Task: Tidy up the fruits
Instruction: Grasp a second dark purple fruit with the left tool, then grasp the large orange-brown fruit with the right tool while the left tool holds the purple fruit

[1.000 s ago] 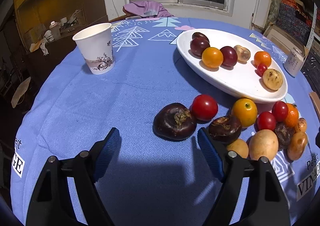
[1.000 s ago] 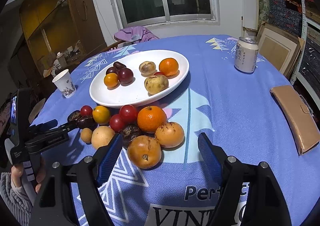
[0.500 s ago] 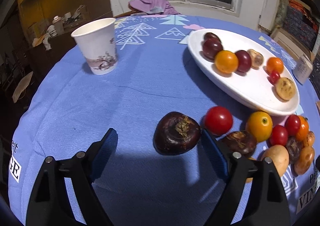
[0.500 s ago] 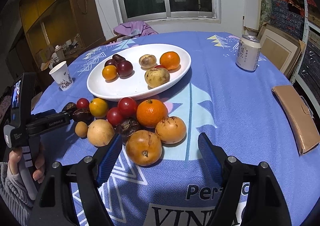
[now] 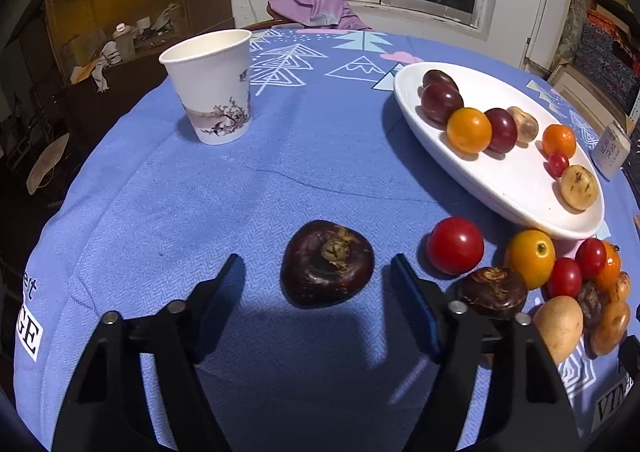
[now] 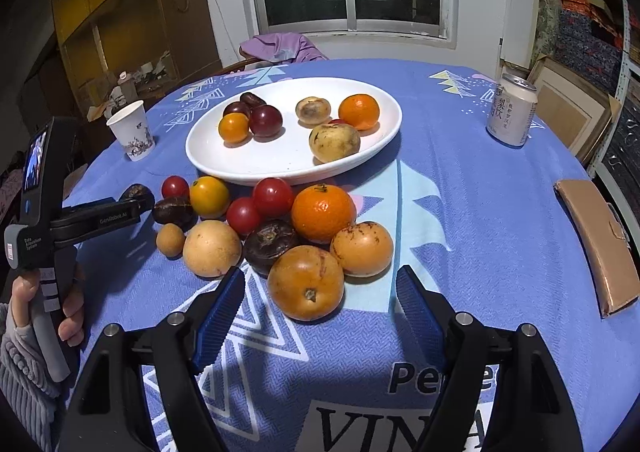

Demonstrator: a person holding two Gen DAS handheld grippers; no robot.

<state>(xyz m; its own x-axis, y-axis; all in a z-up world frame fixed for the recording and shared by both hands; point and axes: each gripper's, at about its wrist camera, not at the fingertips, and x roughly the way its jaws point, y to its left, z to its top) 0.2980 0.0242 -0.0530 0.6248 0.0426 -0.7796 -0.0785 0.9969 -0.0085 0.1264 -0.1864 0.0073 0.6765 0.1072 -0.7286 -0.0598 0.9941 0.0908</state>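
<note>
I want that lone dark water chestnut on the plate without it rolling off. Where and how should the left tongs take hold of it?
Grip the dark water chestnut across its broad middle, one pad on each rounded flank, coming down from above and the near side. It lies flat, stem scar up, apart from the red tomato, so both flanks are free. The left tongs already straddle it, jaws closing, not yet touching.
</note>
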